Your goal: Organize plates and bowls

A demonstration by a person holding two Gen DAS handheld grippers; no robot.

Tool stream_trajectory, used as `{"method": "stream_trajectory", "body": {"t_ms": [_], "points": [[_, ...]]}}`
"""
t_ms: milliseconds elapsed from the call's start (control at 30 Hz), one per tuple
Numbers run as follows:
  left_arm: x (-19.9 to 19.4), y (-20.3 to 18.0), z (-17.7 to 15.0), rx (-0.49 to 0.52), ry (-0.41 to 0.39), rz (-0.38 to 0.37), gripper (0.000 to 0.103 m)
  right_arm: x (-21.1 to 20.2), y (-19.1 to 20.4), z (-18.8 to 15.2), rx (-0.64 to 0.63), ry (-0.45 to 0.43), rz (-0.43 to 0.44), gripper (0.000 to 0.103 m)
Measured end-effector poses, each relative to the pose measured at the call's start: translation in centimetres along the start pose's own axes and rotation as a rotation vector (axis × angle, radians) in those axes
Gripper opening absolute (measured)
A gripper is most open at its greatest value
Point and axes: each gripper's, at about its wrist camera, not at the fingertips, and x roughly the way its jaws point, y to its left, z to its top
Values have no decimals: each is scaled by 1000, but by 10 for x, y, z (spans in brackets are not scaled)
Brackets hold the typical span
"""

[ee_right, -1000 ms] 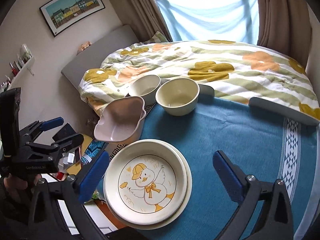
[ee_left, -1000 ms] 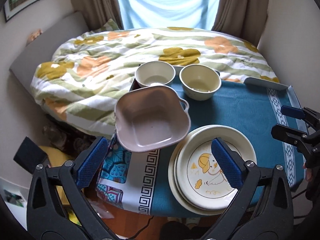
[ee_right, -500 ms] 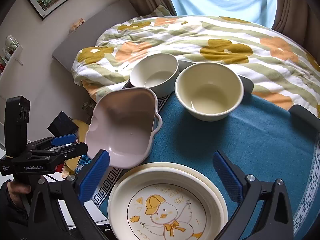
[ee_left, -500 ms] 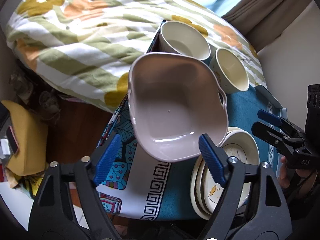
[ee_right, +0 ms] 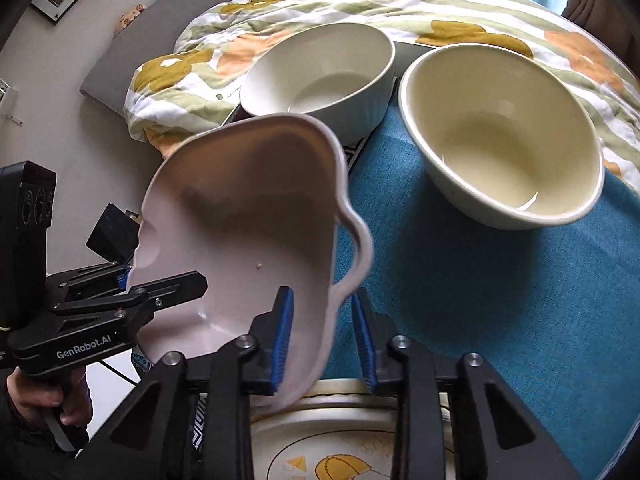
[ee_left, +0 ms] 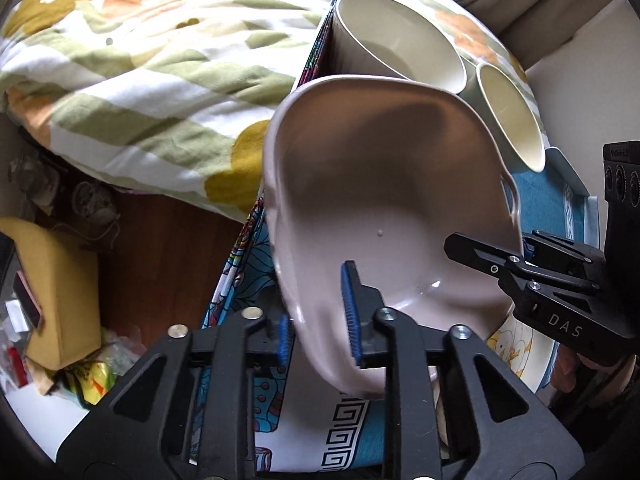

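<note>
A pale pink square dish with handles (ee_left: 384,200) is tilted over the table's left edge; it also shows in the right wrist view (ee_right: 248,224). My left gripper (ee_left: 316,320) is shut on its near rim. My right gripper (ee_right: 324,332) is shut on the rim by its handle. A white ribbed bowl (ee_right: 320,72) and a cream bowl (ee_right: 500,136) stand behind it on the blue tablecloth (ee_right: 460,300). Stacked cream plates with a duck picture (ee_right: 348,448) lie under the dish's near corner.
A bed with a flowered quilt (ee_left: 140,60) lies beyond and left of the table. The wooden floor (ee_left: 160,248) at the left holds a yellow box (ee_left: 56,288) and clutter. The table's left edge hangs a patterned cloth (ee_left: 248,264).
Both grippers moved in to the pink dish and shut on its rim, one on each side. The dish is now tilted and lifted off the cloth.
</note>
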Motion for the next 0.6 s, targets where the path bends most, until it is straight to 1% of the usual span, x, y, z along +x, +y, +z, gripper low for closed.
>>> {"method": "stream_trajectory", "body": {"t_ms": [67,167,300,467,600], "points": [[0,2,2,-2,-3,9,11,1,1,0,-5,0,-13,17],[-1,5,6,-4,-12,12,10,3,0,1,1,4,-11,13],[-7,0,6,17,-34,40,10,0,1,1,-7,1,-17,13],[-22,-7,2,31,-73,62,10,-9,6,-3,-16,-34,-7,13],[-44,-22,-5,47,-115,86,10,-32,6,-12,-29,-80,8,13]]}}
